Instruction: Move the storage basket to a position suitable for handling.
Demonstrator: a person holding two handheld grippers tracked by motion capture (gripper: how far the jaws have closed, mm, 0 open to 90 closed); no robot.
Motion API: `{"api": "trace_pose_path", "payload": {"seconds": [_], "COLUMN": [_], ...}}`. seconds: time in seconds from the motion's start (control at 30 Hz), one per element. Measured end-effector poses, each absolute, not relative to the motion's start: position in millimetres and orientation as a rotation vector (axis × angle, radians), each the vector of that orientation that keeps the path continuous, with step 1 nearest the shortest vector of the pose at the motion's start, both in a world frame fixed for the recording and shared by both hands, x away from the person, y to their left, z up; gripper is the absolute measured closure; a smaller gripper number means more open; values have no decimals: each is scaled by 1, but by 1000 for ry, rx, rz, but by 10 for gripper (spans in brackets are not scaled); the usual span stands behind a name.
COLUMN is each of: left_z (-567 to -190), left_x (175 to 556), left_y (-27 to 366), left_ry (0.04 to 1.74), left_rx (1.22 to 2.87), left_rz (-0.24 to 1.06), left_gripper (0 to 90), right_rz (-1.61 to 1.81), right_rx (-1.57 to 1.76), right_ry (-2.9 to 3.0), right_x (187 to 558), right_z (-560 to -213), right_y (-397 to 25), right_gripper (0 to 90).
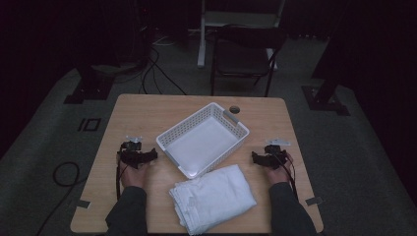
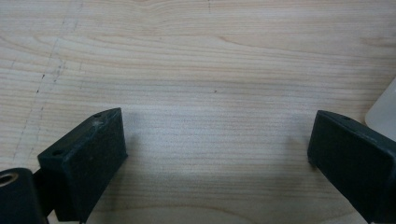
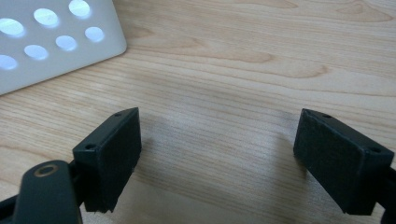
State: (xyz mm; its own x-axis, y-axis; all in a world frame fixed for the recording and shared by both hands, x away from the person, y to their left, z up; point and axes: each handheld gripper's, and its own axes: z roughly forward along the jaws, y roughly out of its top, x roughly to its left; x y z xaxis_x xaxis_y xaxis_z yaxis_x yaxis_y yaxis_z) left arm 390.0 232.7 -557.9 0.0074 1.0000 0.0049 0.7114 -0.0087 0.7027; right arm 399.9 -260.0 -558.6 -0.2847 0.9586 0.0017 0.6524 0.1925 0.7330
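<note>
Folded towel (image 1: pixel 213 197) lies between both wide-open grippers (left (image 1: pixel 147 156), right (image 1: pixel 255 158)), slightly nearer the right, below the basket (image 1: pixel 236 129)

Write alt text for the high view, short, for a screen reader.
A person's hands rest two open black grippers, the left gripper and the right gripper, on a wooden table, either side of an empty white basket. A folded white cloth lies at the near edge, just in front of the basket. A dark chair stands behind the table.

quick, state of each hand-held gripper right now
left hand-held gripper: open, holding nothing, over bare table
right hand-held gripper: open, holding nothing
</note>
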Motion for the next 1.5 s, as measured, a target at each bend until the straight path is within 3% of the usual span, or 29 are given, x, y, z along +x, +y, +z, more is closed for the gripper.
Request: {"api": "trace_pose_path", "payload": {"seconds": [0.13,0.63,0.97,1.5], "left_z": [-554,-548,-521,-484], "left_x": [386,377,363,344], "left_y": [232,237,229,215], "left_ry": [1764,1713,1611,1457], "left_rx": [1783,1800,1763,1704], "left_rz": [715,638,716,715], "left_gripper": [152,345,344,319], "right_rz": [879,879,880,880], "right_rx": [1500,1492,1491,1491], "right_ry": [2012,2024,2025,2024], "right_x": [400,399,399,399], "right_z": [-559,-559,-559,-559], "right_y": [-260,-260,-260,-260], "right_gripper": [148,136,136,136]}}
